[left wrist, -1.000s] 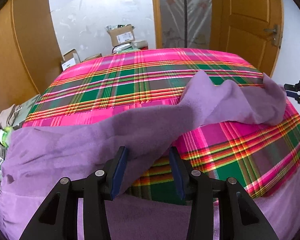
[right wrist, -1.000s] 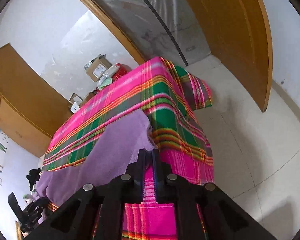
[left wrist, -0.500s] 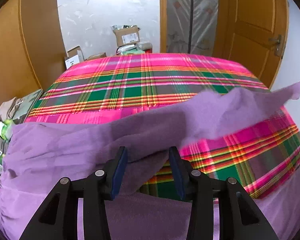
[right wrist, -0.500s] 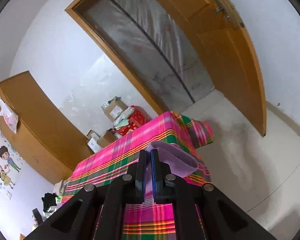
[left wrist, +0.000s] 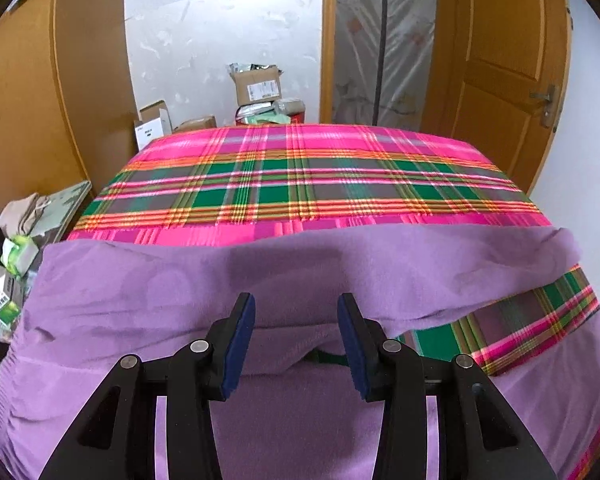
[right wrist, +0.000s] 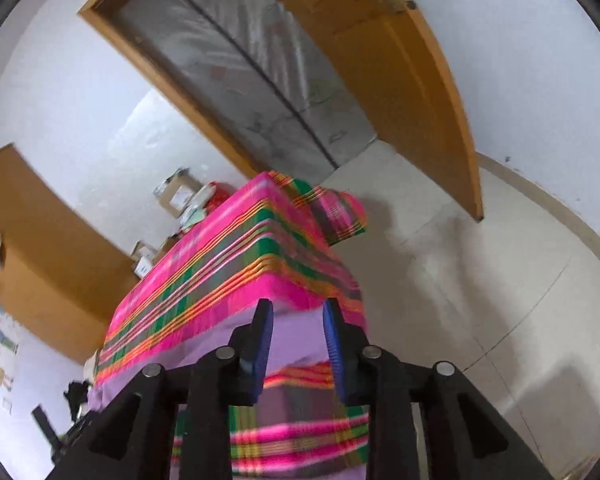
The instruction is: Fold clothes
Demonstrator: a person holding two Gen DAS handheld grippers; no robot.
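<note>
Since a second ago the soft lilac fleece garment (left wrist: pixel 172 300) has been drawn out of its rumpled heap: the part that lay bunched toward the far right corner now stretches as one long band straight across the near side of the counter. The right gripper (right wrist: pixel 296 340), which was pinched tight on a fold of that fabric half a second ago, has just been opening its jaws; they now stand apart with lilac cloth seen lying behind the gap, and the blue pads do not press on it. That view is streaked with motion blur.

The left gripper (left wrist: pixel 296 340) has its jaws spread, blue pads well apart, hovering over the near edge of the garment, where a fold line runs between the fingers; nothing is clamped.

The garment rests on the pink, green and orange plaid cloth (left wrist: pixel 300 184) that covers the counter. It hides the near part of the top, and a lower layer of it hangs toward the camera. At the right a strip of plaid shows between the upper band and the lower layer.

Beyond the counter stand brown cardboard boxes (left wrist: pixel 256 86) against the white wall, next to a plastic-sheeted doorway (left wrist: pixel 380 48) with an open wooden door (left wrist: pixel 500 72).
</note>
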